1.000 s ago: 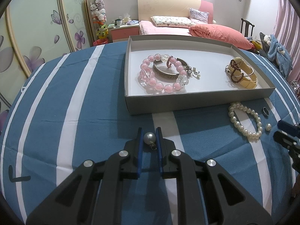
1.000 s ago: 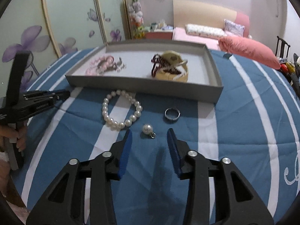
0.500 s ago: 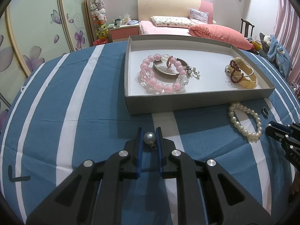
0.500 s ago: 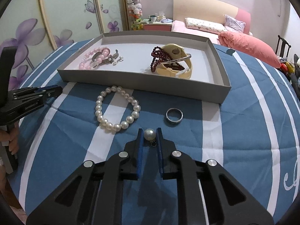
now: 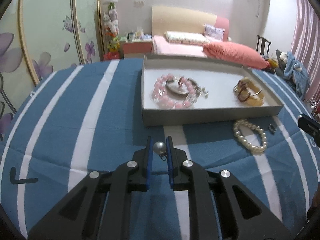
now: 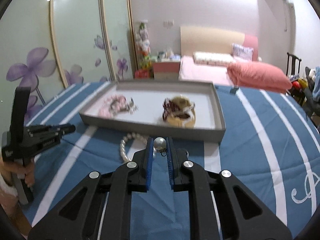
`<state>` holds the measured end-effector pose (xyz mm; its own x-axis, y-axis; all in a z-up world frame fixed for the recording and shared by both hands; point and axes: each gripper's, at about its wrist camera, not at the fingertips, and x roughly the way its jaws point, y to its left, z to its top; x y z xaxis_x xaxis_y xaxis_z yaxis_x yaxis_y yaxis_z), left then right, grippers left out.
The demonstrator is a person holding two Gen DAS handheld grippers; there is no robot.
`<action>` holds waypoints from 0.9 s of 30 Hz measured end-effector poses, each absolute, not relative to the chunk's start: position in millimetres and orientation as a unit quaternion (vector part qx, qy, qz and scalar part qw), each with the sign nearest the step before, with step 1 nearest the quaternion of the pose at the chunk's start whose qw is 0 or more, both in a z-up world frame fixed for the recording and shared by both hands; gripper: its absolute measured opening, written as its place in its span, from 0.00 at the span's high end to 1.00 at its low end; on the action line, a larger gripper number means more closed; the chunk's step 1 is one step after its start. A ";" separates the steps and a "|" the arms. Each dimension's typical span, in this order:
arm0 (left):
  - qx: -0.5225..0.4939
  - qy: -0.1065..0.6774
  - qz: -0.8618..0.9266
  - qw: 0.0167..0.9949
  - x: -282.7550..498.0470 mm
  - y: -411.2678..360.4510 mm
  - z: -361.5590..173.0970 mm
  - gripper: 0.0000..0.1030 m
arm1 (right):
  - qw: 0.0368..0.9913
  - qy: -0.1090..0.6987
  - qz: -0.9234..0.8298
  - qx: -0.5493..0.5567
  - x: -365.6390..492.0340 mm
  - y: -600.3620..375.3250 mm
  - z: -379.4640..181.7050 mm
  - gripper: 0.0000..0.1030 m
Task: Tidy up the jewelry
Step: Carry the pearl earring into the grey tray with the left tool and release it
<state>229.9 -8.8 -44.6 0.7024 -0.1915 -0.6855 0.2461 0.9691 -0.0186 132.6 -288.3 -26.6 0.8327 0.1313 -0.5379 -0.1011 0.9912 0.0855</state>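
My left gripper [image 5: 159, 142] is shut on a pearl earring [image 5: 159, 147], held above the blue striped cloth in front of the grey tray [image 5: 200, 116]. My right gripper [image 6: 159, 142] is shut on a second pearl earring [image 6: 159, 143], lifted near the tray's front wall [image 6: 152, 129]. The tray holds a pink bead bracelet [image 5: 170, 97] with a silver bangle [image 5: 180, 90] and a yellow bangle with dark red beads [image 5: 250, 95]. A white pearl bracelet [image 5: 250, 136] and a dark ring [image 5: 271, 128] lie on the cloth in front of the tray.
The cloth has blue and white stripes [image 5: 90, 120]. The left gripper [image 6: 40, 136] shows at the left of the right wrist view, and the right gripper's tip [image 5: 308, 126] at the right edge of the left wrist view. A pink bed [image 5: 190, 46] stands behind.
My right gripper closed on the pearl earring on the cloth and lifted it up toward the tray. My left gripper rose a little, still holding its earring.
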 end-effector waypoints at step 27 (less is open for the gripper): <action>0.051 0.160 -0.098 0.981 147.8 -39.2 19.7 0.86 | 0.994 0.105 0.022 0.035 98.5 -280.9 6.2 0.86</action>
<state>147.8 -39.2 19.7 0.9297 -0.1758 -0.3236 0.2082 0.9757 0.0680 98.5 -280.9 6.2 0.9768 0.0520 -0.2079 -0.0371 0.9965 0.0749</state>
